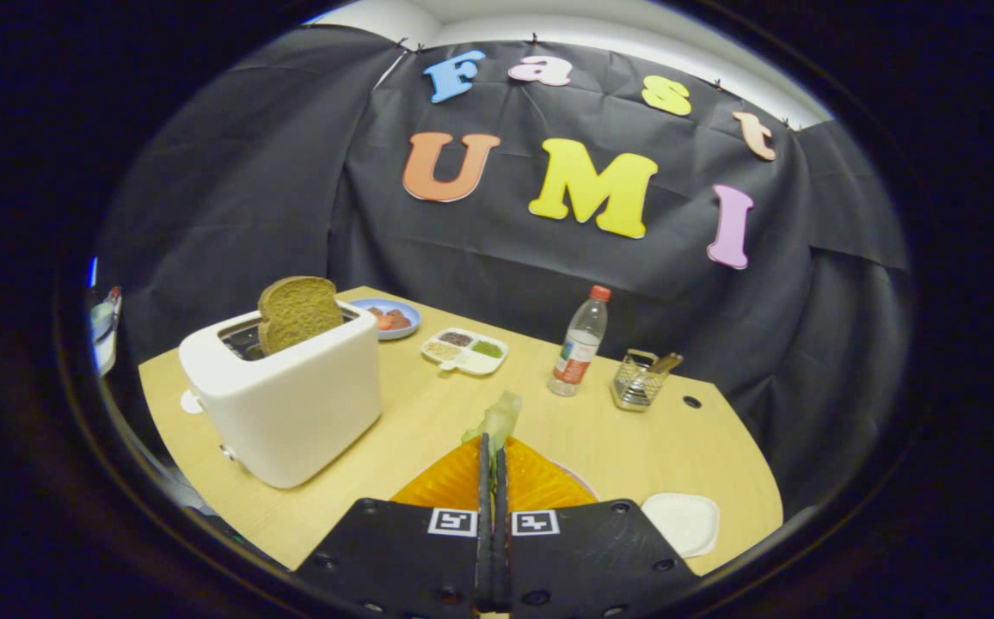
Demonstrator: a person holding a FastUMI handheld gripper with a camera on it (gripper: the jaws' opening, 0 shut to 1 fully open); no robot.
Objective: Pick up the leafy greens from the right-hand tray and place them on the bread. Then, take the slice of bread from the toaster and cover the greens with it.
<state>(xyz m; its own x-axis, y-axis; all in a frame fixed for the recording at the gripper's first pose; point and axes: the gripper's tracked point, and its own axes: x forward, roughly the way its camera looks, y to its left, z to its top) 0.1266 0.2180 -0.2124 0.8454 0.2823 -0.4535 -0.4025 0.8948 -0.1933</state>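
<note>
Gripper view, two kids talking:

**Mia:** Look at the gripper (492, 456). Its two fingers are squeezed almost flat together. A bit of leafy greens (498, 419) sticks out past the tips, so I think both fingers are pinching it.

**Sam:** What is right under the fingers?

**Mia:** Something orange with ridges (540, 481). I think it could be the bread to put the greens on, or a plate, but I can't tell. A white tray (682, 520) sits just to the right of the gripper.

**Sam:** So what should happen next?

**Mia:** I'd keep the pinch tight until the greens are low over the orange thing. Then open slowly, so the leaf drops flat in the middle and doesn't slide off.

**Sam:** And the other bread?

**Mia:** One slice of bread (297, 311) stands up in the toaster (291, 404), ahead and to the left. It is not picked up yet.

**Sam:** Let's count the things on the table (428, 413)!

**Mia:** One toaster. One slice in it. One blue plate (389, 316) behind the toaster. One little dish with compartments (465, 351) far ahead. One bottle (579, 342) ahead and a bit right. One wire basket (639, 378) next to the bottle.
</note>
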